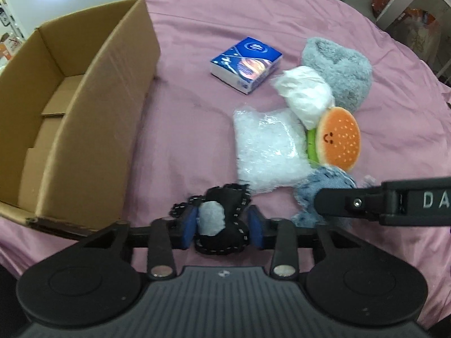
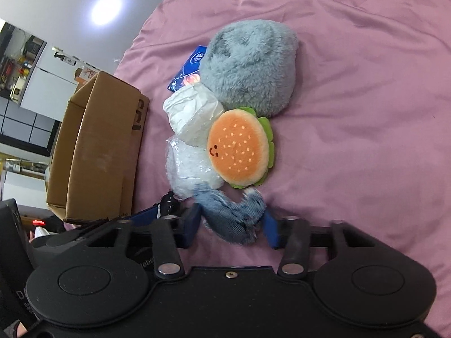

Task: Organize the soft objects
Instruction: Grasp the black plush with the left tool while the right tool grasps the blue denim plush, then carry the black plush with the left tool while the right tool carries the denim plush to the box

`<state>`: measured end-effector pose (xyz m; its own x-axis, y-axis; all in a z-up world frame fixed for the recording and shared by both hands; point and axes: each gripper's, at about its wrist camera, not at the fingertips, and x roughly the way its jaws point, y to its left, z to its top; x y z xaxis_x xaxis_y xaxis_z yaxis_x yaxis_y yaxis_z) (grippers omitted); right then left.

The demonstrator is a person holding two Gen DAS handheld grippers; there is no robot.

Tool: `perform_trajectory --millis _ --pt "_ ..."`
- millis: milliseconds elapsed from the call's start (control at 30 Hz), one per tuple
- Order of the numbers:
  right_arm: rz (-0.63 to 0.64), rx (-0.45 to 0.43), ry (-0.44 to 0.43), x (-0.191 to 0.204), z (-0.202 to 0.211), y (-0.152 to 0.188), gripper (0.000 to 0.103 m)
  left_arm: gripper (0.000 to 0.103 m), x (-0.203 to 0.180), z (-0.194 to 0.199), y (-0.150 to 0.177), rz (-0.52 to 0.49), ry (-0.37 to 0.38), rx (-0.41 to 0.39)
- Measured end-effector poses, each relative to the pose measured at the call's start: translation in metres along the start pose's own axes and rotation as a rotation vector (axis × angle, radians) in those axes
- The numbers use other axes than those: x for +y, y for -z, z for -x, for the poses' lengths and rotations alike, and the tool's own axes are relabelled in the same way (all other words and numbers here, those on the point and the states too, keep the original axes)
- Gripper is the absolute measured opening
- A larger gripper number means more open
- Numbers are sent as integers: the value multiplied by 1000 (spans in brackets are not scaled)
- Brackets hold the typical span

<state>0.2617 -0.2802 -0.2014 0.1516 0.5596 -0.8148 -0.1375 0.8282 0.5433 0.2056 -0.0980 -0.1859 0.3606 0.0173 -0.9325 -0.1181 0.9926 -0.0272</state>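
On a round table draped in a mauve cloth, I work two hand-held grippers at the near edge of a cluster of soft things. My left gripper has its blue pads clamped on a small black stitched plush with a pale grey patch, pressed against the cloth at 6 o'clock in the left wrist view. My right gripper is clamped on a blue-grey fuzzy plush, also at 6 o'clock in its own view; that plush looks squeezed between the pads.

An open cardboard box stands at 9 o'clock from the left gripper, with only loose card flaps visible inside. Still lying on the cloth: a crinkly clear bag of white filling at centre, a white wrapped bundle and a burger plush touching each other at 2 o'clock, a large grey furry plush behind them, and a blue tissue pack at 12 o'clock, apart from the pile.

I judge this to be the grasping step, with both picks just secured and nothing yet boxed. The next move calls for lifting both plushes clear of the cloth, then carrying them over the box wall toward 9 o'clock, one gripper ahead of the other so they do not collide, and releasing inside.
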Motion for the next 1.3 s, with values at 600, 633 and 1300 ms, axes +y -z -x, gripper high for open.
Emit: perform_trajectory --millis 600,633,1300 --pt "18 -172 0 33 49 15 21 22 16 56 1 12 148 -100" --pt "19 -186 4 37 54 17 21 22 18 61 0 5 153 -106" --pt "62 -422 91 118 101 27 21 22 97 135 -36 -6 238 -261"
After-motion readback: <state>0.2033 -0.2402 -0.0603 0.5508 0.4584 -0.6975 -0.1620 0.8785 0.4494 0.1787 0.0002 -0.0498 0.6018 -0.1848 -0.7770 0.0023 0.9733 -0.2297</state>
